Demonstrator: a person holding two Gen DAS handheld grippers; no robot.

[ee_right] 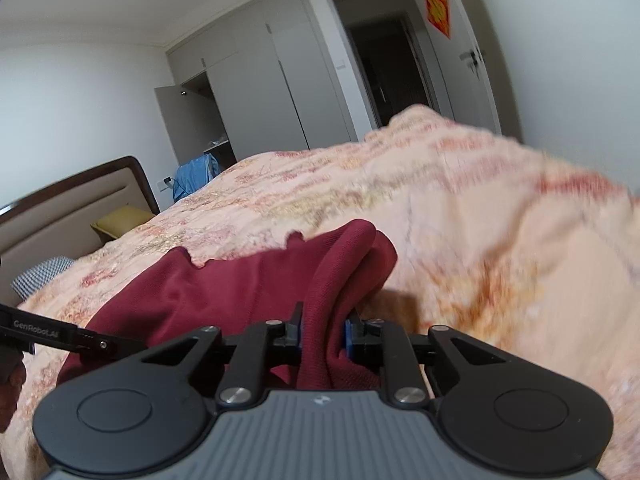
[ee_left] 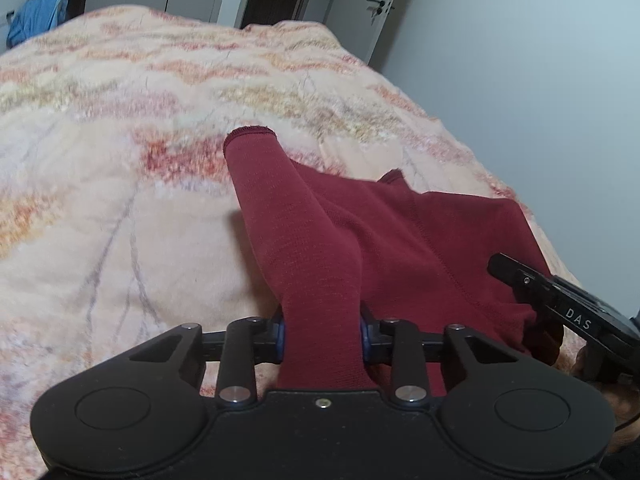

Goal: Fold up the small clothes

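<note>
A small dark red garment (ee_left: 360, 236) lies on a bed with a peach patterned blanket (ee_left: 120, 160). My left gripper (ee_left: 322, 332) is shut on one bunched end of it, and a sleeve-like tube stretches away from the jaws. My right gripper (ee_right: 324, 332) is shut on another bunched fold of the same garment (ee_right: 240, 288). The right gripper shows at the right edge of the left wrist view (ee_left: 560, 304), and the left gripper shows at the left edge of the right wrist view (ee_right: 52, 332). The garment hangs stretched between the two grippers, just above the blanket.
The blanket (ee_right: 480, 220) covers the whole bed. A headboard (ee_right: 80, 196), a yellow pillow (ee_right: 120, 220) and a checked pillow (ee_right: 40, 276) are at the left. A blue cloth (ee_right: 196, 176) hangs near grey wardrobes (ee_right: 260, 92). A dark doorway (ee_right: 384, 68) is beyond.
</note>
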